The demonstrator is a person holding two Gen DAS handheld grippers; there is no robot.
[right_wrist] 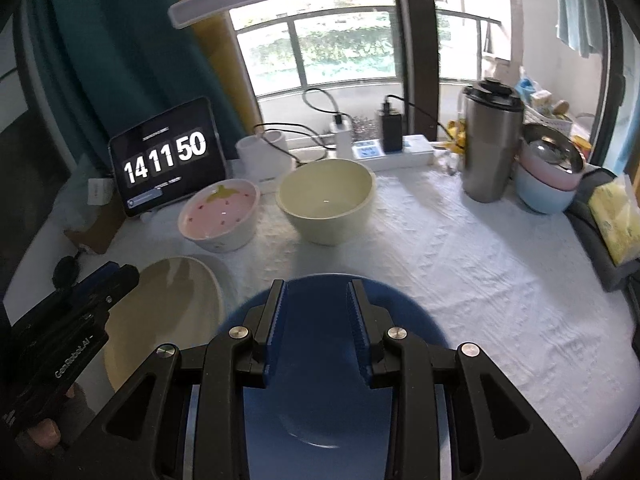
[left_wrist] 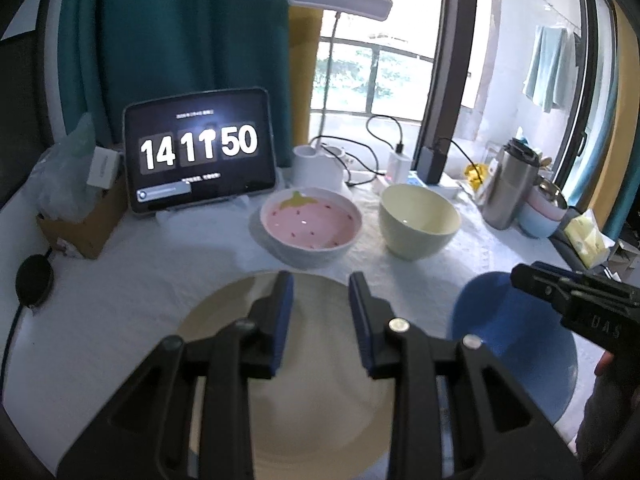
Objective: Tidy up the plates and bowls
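- Along the near edge of the tabletop (right_wrist: 460, 264), we are looking at a cream plate (left_wrist: 320, 420) on the left and a blue plate (right_wrist: 320, 408) just beside it on the right.
- Toward the far edge, we are seeing a strawberry-print bowl (left_wrist: 310, 224) and a pale green bowl (left_wrist: 418, 220) standing apart, in front of a tablet clock (left_wrist: 198, 152).
- We are holding the left gripper (left_wrist: 320, 284) over the cream plate, its tongs partly spread with nothing between them.
- We are holding the right gripper (right_wrist: 316, 292) over the blue plate, tongs likewise partly spread and empty.
- We are judging all four pieces stiff, glazed, slippery and breakable, and fairly heavy if they are ceramic.
- We are reckoning a rim is the place to pinch: one pad above, one below the plate's lip, or across a bowl's wall.
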